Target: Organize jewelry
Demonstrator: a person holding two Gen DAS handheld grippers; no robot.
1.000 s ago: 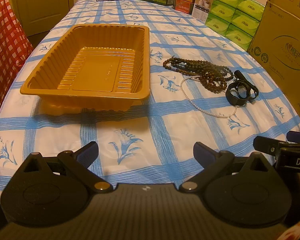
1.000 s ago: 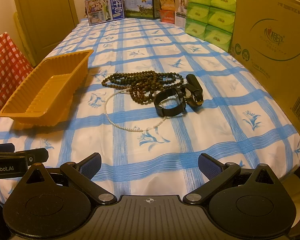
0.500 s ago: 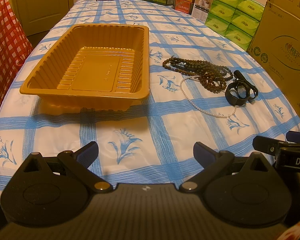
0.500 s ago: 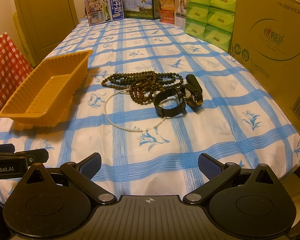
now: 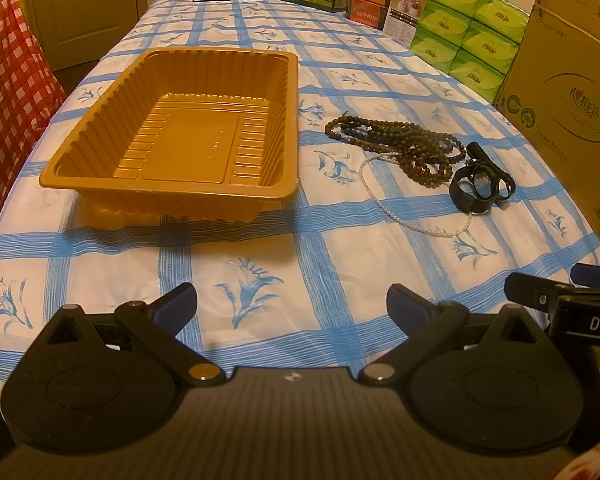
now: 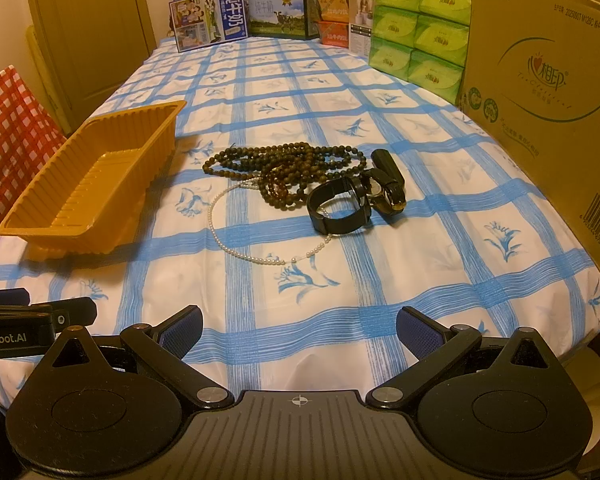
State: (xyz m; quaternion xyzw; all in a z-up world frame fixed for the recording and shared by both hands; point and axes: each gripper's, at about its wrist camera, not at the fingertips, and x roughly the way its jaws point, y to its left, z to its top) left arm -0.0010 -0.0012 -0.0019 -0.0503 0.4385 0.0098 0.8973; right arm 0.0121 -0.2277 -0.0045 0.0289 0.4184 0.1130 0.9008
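I hold both the left claw (image 5: 292,304) and the right claw (image 6: 299,326) wide, empty, above the blue-checked counter (image 6: 440,280); dark wooden bead necklace (image 6: 284,164) lies beside the orange ribbed plastic tray (image 5: 180,136).

- Cardboard box (image 6: 548,92): cut off by the right and top edges in both views; its small print is too small to read.
- Pearl necklace (image 6: 256,254): far end hidden under the brown bead strand (image 6: 284,164).
- Black watch (image 6: 340,208): dial not visible.
- Red checked cloth (image 5: 8,80): cut off by the left edge.
- Right gripper (image 5: 556,292): only partly in the left wrist view, cut off by the right edge.
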